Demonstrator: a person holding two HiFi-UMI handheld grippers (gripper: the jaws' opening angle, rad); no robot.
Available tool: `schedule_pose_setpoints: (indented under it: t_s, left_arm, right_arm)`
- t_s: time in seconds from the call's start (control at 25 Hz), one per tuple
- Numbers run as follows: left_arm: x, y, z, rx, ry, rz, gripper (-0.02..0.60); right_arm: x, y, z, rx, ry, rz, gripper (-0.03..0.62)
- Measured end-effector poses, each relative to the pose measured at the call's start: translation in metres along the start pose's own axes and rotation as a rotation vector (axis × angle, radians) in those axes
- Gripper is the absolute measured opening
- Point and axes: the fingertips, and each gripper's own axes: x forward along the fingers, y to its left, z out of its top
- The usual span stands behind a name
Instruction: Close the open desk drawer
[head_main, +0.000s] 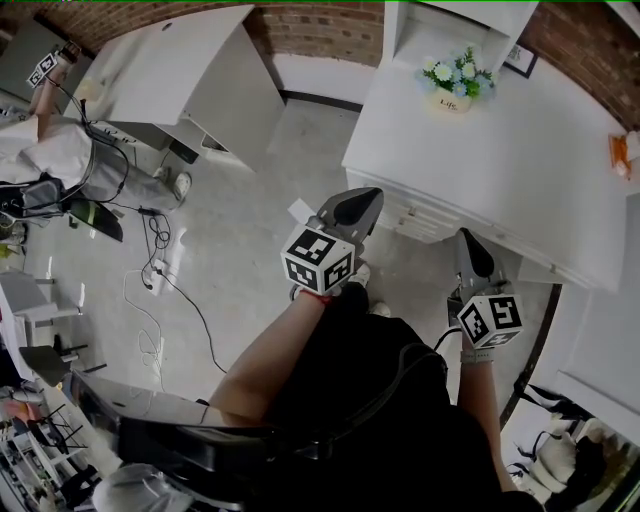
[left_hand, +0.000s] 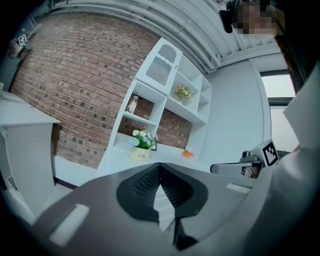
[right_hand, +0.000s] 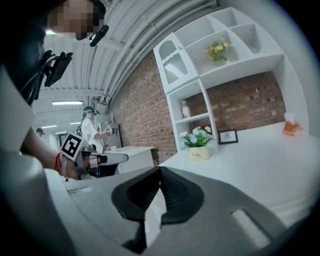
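The white desk (head_main: 520, 170) fills the right of the head view. Its stack of drawers (head_main: 420, 215) shows just under the near edge, sticking out slightly; I cannot tell how far any one is open. My left gripper (head_main: 362, 200) hovers at the left end of the drawer fronts, jaws closed together with nothing between them. My right gripper (head_main: 472, 242) hangs just right of the drawers, below the desk edge, also shut and empty. In the left gripper view the left gripper (left_hand: 159, 167) has its tips meeting. In the right gripper view the right gripper (right_hand: 160, 170) looks the same.
A flower pot (head_main: 455, 88) and a small picture frame (head_main: 520, 62) stand at the back of the desk by the white shelf unit (head_main: 440, 25). An orange item (head_main: 622, 152) lies far right. Another white desk (head_main: 170, 70), a person (head_main: 50, 150) and floor cables (head_main: 160, 275) are at left.
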Motion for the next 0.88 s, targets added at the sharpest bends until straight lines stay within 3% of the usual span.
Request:
schedule_pose_setpoints:
  t_s: [0.28, 0.44, 0.72, 0.88]
  left_arm:
    - [0.010, -0.003, 0.012, -0.032, -0.028, -0.006, 0.002]
    - [0.017, -0.005, 0.017, -0.011, -0.030, -0.013, 0.002]
    - [0.026, -0.007, 0.014, -0.011, -0.004, -0.020, 0.002]
    - [0.033, -0.014, 0.009, -0.016, 0.025, -0.034, 0.002]
  right_arm:
    - [-0.002, 0.001, 0.001, -0.004, 0.016, 0.030, 0.003]
    - [-0.002, -0.003, 0.004, -0.006, 0.016, 0.042, 0.003]
    - [0.002, -0.016, 0.008, 0.019, 0.019, 0.049, 0.003]
    - [0.002, -0.016, 0.012, -0.042, 0.040, 0.074, 0.003]
